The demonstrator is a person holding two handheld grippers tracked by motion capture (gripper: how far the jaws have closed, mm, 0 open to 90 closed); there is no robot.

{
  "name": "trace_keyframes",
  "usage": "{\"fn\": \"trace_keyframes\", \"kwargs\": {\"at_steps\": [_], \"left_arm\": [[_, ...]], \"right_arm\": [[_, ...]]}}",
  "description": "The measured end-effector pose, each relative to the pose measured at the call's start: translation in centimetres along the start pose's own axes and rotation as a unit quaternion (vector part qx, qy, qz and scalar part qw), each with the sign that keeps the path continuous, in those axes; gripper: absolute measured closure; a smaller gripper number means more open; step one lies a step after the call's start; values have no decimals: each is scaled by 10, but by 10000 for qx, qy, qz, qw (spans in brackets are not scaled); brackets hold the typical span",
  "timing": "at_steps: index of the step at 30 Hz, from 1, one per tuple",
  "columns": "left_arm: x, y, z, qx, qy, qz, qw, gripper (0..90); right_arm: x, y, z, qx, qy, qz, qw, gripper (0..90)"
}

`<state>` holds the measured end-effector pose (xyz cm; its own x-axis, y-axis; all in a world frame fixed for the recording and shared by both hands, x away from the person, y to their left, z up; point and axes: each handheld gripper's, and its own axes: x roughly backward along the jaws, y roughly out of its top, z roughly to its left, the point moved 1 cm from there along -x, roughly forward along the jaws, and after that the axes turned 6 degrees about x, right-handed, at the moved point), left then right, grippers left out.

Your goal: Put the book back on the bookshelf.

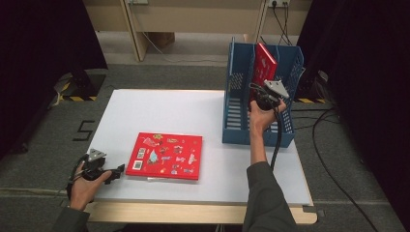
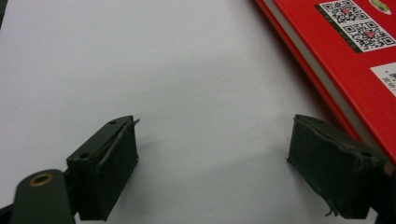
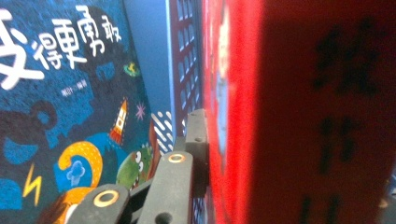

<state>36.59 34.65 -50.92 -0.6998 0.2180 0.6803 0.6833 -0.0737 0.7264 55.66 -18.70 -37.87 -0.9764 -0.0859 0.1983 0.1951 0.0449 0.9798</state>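
at the far right of the bench (image 1: pixel 203 104), a red book (image 1: pixel 265 63) is held upright inside the blue file rack (image 1: pixel 286 128) by the right claw (image 1: pixel 257 94), which is clamped on the book's near edge. in the right claw view the red cover (image 3: pixel 299 116) is seen pressed against one black pad, with a blue picture book (image 3: pixel 70 112) already standing in the next slot beyond a perforated divider (image 3: pixel 184 60).

the step in hand is judged to be the seating of this book in its compartment. it is best done if the book is kept vertical and parallel to the dividers, lowered until its bottom edge is felt to rest on the rack floor, and released only then; a tilt could let a corner catch on a divider, or the rack could be nudged along the bench.

near the left corner, the left claw (image 1: pixel 116 171) is held with its pads apart and nothing between them, just left of a second red book (image 1: pixel 165 155) lying flat. its near-left edge (image 2: pixel 308 65) is probably the best place for a later pinch.
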Motion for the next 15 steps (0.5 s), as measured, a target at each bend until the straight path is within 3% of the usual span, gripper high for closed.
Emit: {"fn": "trace_keyframes", "kwargs": {"at_steps": [7, 15], "left_arm": [[0, 0, 0, -6, -6, 3, 10000, 144], [0, 0, -1, -19, -6, 5, 10000, 144]], "right_arm": [[-9, -4, 4, 118, 22, 121, 9999, 791], [-11, -6, 4, 96, 115, 327, 9994, 777]]}}
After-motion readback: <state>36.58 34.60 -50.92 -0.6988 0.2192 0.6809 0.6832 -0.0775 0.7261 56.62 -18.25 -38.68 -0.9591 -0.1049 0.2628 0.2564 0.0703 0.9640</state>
